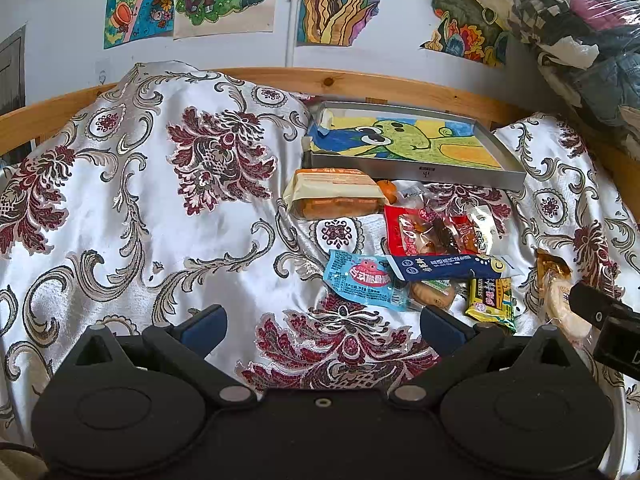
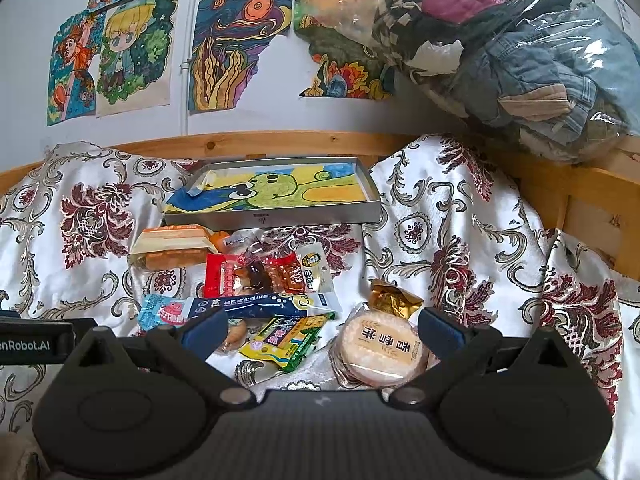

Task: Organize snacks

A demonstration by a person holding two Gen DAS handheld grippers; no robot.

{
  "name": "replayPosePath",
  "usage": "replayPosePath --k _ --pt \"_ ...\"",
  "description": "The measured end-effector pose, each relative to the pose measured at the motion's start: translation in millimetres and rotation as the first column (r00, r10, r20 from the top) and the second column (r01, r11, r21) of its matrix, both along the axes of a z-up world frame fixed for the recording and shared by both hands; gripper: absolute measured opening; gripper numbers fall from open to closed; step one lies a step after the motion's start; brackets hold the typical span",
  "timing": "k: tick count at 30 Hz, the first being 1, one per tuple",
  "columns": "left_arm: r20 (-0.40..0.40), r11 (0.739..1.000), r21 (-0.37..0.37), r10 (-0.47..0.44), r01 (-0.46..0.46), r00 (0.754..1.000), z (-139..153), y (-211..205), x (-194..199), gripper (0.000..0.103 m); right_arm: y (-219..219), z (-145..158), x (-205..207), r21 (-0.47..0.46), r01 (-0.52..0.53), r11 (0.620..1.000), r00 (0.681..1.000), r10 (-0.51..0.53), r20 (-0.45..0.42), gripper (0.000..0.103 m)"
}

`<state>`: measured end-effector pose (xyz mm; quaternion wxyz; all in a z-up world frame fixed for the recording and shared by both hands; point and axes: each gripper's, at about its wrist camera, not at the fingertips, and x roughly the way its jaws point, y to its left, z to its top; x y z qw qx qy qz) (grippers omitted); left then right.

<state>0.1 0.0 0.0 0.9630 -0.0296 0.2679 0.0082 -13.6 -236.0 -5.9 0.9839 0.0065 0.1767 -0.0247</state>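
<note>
**Snack packets scattered before a shallow tray on a patterned cloth**

Both wrist views face a white cloth [image 1: 168, 240] with dark red floral and grey scroll motifs, draped over a surface edged by a wooden rail [image 1: 360, 84]. A shallow grey tray [image 1: 472, 178], lined with a crayon drawing of a green creature, lies near the rail. No snack is inside it.

The snacks lie in a loose cluster just in front of the tray. Nearest the tray is an orange-and-cream cake pack [image 1: 336, 196], with a small orange fruit [image 1: 388, 190] touching its right end. Below these sits a red packet [image 1: 424, 232] among clear wrappers. A dark blue stick pack [image 1: 444, 267] overlaps a light blue packet [image 1: 360, 280] on its left. A yellow-green packet [image 1: 492, 298] lies just below the stick pack. Set apart to the right, a round rice cracker pack [image 2: 380, 348] rests beside a gold wrapper [image 2: 394, 300].

The left gripper [image 1: 323, 322] hangs above bare cloth with its blue-padded fingers [image 1: 204, 326] spread wide, holding nothing. The right gripper [image 2: 322, 330] is likewise wide apart and empty; the rice cracker pack and yellow-green packet [image 2: 288, 340] lie between its fingers [image 2: 438, 328], the cracker pack close to the right finger.

Children's drawings [image 2: 120, 60] hang on the wall, and a clear bag of clothes [image 2: 520, 52] sits at upper right.
</note>
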Motion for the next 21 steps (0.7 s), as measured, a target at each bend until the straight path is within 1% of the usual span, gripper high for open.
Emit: replayPosePath --k 18,21 --pt "-0.003 1.0 -0.002 -0.006 0.006 1.0 -0.2 0.1 0.1 0.102 1.8 -1.1 0.2 0.0 0.001 1.0 1.0 -0.001 -0.015 0.103" --pt "-0.003 1.0 -0.002 -0.005 0.005 1.0 -0.2 0.1 0.2 0.102 1.0 -1.8 2.8 0.008 0.003 1.0 0.999 -0.003 -0.034 0.103"
